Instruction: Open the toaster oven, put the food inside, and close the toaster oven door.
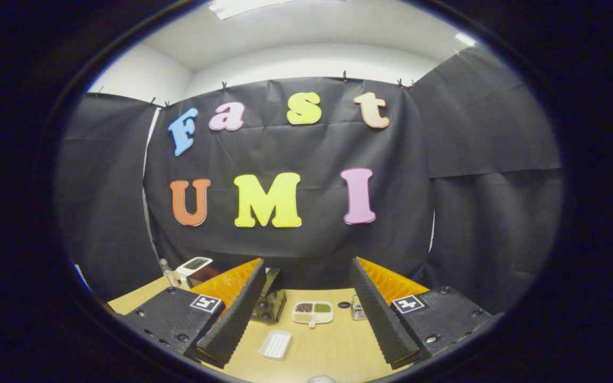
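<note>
high above the wooden table [338, 351], the gripper [306, 319] hung with its two fingers spread wide apart, released and grasping nothing. one finger [234, 319] and the other stood well clear of each other, and the tabletop lay visible in the gap between them.

between the fingers, well below, a white divided dish [313, 312] sat on the table, its compartments holding food in dark brown, green and pale tones; what the food was could not be told at that size. nearer to the gripper than the dish, and a little toward the left finger, a small white ribbed tray [275, 344] lay flat on the wood, apart from the dish. beyond the dish, toward the right finger, a small dark round object [344, 305] rested on the table, and just beside it, partly hidden by the right finger, stood a small pale metallic item [358, 308] too small to make out.

the toaster oven [270, 300] stood at the far side of the table, mostly hidden behind the left finger; only a dark box with knobs on its front showed, and whether its door was open or closed could not be told. further left, beyond that finger, a white appliance with a dark grille [196, 264] and a small clear bottle [166, 270] stood near the table's far edge. black cloth [487, 159] draped the booth behind everything.
</note>
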`<state>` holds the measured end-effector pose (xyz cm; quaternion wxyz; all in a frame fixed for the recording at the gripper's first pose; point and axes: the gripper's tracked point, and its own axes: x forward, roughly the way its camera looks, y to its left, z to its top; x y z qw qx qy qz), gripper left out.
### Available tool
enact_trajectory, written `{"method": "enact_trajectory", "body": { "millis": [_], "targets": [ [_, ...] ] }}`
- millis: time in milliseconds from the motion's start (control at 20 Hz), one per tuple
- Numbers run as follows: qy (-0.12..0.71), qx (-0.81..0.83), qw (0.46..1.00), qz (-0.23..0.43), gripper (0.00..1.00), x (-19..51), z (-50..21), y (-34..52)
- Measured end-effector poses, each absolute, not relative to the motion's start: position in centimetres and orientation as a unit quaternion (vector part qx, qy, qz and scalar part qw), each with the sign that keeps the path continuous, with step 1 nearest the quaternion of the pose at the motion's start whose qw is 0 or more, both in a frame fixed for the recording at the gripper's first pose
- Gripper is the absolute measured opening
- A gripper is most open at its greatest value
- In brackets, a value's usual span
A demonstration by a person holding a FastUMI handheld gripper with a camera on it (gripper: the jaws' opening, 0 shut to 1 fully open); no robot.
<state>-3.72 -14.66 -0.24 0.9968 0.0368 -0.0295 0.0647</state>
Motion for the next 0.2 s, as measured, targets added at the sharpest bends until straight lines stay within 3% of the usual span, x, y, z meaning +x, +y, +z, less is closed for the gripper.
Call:
{"method": "enact_trajectory", "body": {
  "millis": [200],
  "targets": [
    [-0.033,0.036,0.998,0.049,1.0,-3.55,0.15,-14.74]
  ]
}}
